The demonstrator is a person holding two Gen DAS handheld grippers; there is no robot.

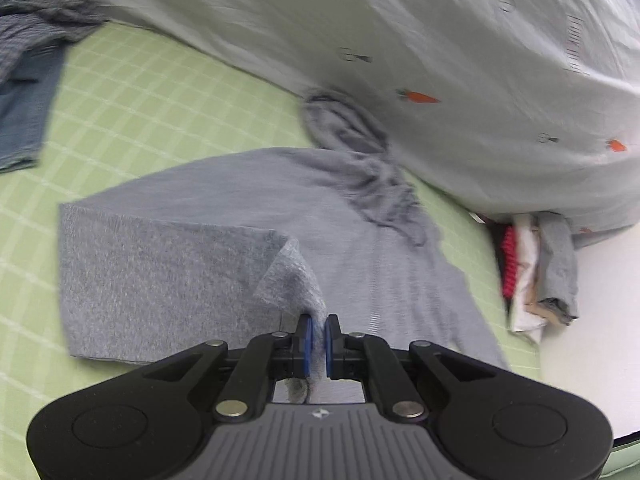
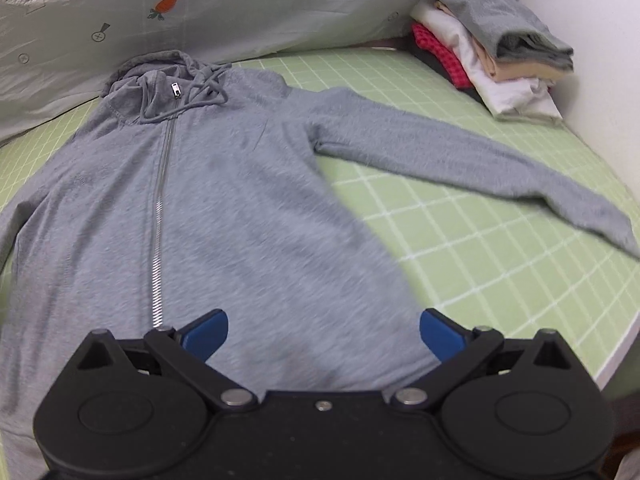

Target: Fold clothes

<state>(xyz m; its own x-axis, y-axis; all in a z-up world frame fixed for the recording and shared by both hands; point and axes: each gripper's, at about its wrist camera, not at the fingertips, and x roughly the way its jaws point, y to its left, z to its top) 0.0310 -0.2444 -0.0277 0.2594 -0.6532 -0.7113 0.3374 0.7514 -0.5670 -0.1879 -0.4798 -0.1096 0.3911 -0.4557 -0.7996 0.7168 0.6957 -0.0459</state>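
A grey zip-up hoodie (image 2: 224,208) lies face up on the green checked mat (image 2: 480,240), hood toward the back, zipper closed. Its right sleeve (image 2: 460,152) stretches out flat to the right. My right gripper (image 2: 323,330) hovers open above the hoodie's lower hem, nothing between its blue pads. In the left wrist view the same hoodie (image 1: 200,248) shows with one part folded over the body. My left gripper (image 1: 318,338) is shut on a pinched bit of that grey fabric, which lifts into a small peak at the fingertips.
A pale quilt with carrot prints (image 2: 200,4) bunches along the back of the mat. A stack of folded clothes (image 2: 492,60) sits at the back right by the mat's edge. Dark blue garments (image 1: 24,92) lie at the far left in the left wrist view.
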